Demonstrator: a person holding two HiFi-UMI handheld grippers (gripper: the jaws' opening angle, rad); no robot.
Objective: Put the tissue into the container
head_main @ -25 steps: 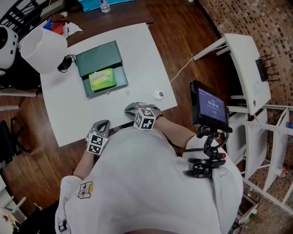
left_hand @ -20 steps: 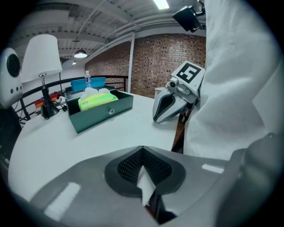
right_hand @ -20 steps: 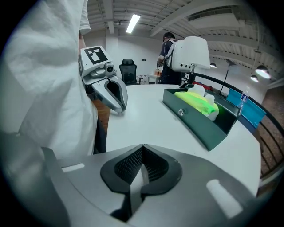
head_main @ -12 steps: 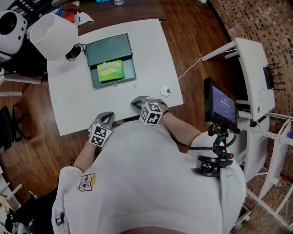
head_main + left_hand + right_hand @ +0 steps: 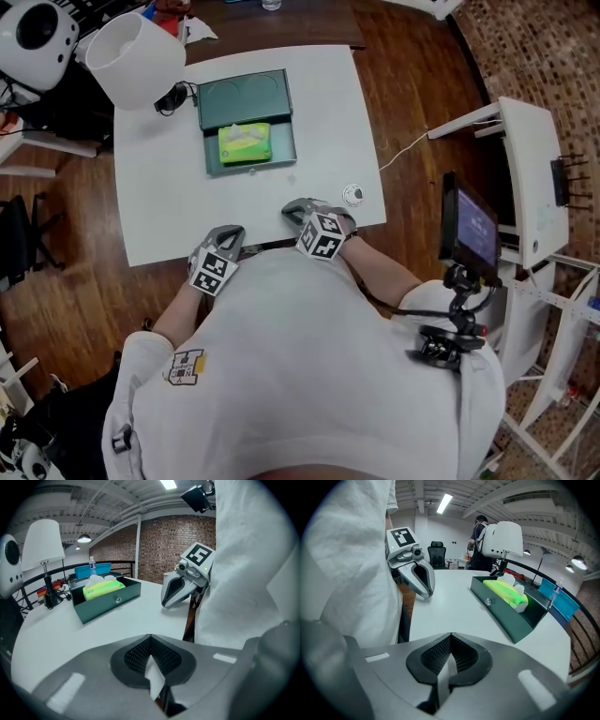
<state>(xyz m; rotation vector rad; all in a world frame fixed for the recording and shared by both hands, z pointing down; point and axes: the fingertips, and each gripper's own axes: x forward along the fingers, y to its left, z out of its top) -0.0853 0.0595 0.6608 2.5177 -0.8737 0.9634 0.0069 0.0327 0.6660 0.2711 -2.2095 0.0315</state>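
Scene has slid right in frame since a second ago; right gripper [image 5: 300,212] has nipped fully shut, empty, near the equally shut, empty left gripper [image 5: 228,240] at the table [image 5: 159,206] edge, mid-frame, green tissue pack [image 5: 245,143] lying inside the open container [image 5: 246,94], upper centre.

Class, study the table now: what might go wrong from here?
The small white round object lies near the table edge beside the shut right gripper; a sweep might knock it off. The tissue pack rises above the container wall, so shutting it may catch the tissue. The lamp stands close by; a reach could bump it.
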